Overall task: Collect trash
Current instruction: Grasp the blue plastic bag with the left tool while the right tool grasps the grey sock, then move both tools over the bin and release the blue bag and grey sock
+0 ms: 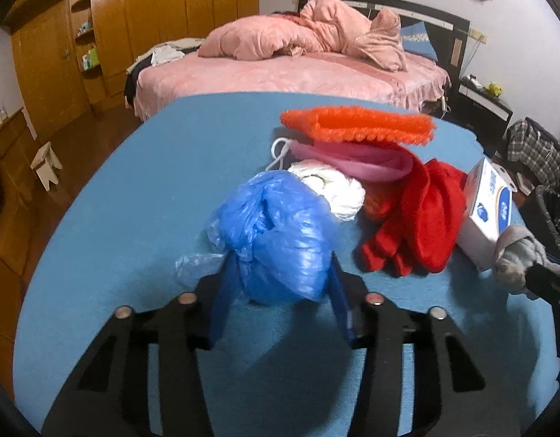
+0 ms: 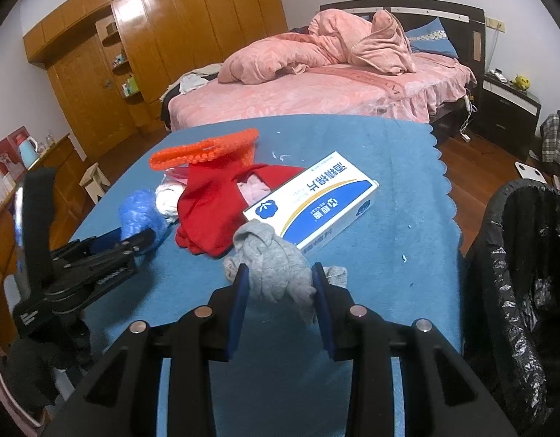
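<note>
Blue cloth covers the bench (image 2: 407, 167). Left claw (image 1: 280, 273) straddles a blue plastic bag (image 1: 280, 233), pads seemingly touching. Right claw (image 2: 280, 284) grips a grey rag (image 2: 276, 266).

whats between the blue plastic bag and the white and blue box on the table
A heap of red cloth lies between the blue plastic bag and the white and blue box, with a white wad beside the bag; the right wrist view shows it.
</note>
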The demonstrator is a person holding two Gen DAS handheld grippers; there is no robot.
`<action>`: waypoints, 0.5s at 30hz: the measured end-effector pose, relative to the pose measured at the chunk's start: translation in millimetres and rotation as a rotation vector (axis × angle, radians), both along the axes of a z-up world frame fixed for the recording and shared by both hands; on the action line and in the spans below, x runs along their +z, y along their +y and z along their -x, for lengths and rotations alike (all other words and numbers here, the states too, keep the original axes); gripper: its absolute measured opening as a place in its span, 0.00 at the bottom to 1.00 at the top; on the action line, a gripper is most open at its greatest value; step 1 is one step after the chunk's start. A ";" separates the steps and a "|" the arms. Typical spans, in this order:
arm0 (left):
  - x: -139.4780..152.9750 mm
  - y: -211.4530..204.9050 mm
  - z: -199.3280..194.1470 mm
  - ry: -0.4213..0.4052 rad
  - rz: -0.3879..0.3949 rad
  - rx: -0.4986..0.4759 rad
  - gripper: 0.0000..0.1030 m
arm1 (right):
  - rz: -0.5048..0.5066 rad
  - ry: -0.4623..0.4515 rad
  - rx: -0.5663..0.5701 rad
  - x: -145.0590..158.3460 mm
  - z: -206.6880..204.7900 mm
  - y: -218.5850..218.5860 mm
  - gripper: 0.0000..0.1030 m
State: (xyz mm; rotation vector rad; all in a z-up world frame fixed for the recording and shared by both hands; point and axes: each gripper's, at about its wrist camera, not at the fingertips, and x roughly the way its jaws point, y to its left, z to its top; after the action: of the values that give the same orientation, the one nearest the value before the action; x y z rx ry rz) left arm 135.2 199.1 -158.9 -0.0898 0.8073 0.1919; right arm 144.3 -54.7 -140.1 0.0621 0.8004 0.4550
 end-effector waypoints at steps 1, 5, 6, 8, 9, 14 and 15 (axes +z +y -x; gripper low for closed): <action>2.3 -0.8 3.7 -0.011 0.007 0.000 0.40 | -0.002 -0.002 -0.002 0.7 -0.2 -0.6 0.33; 14.2 -9.5 21.2 -0.052 -0.007 -0.013 0.37 | -0.010 -0.010 -0.008 3.1 0.4 -4.0 0.33; 17.5 -12.0 24.8 -0.060 -0.006 -0.017 0.37 | -0.014 -0.012 -0.009 4.4 0.6 -4.8 0.33; 25.2 -17.6 35.9 -0.080 -0.005 -0.028 0.37 | -0.021 -0.019 -0.010 7.7 1.5 -6.3 0.33; 28.0 -20.2 39.4 -0.086 -0.007 -0.034 0.36 | -0.024 -0.022 -0.010 9.1 2.4 -6.8 0.33; 44.6 -38.4 56.9 -0.121 0.001 -0.077 0.36 | -0.043 -0.047 -0.012 20.3 7.8 -13.5 0.33; 48.6 -42.9 59.0 -0.127 0.007 -0.088 0.36 | -0.047 -0.053 -0.014 22.8 9.3 -15.8 0.33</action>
State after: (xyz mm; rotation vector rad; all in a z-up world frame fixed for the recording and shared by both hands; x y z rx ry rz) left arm 76.2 156.2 -110.3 -0.0722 0.6839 0.0986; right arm 135.0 -70.5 -117.3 0.0985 0.7373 0.4605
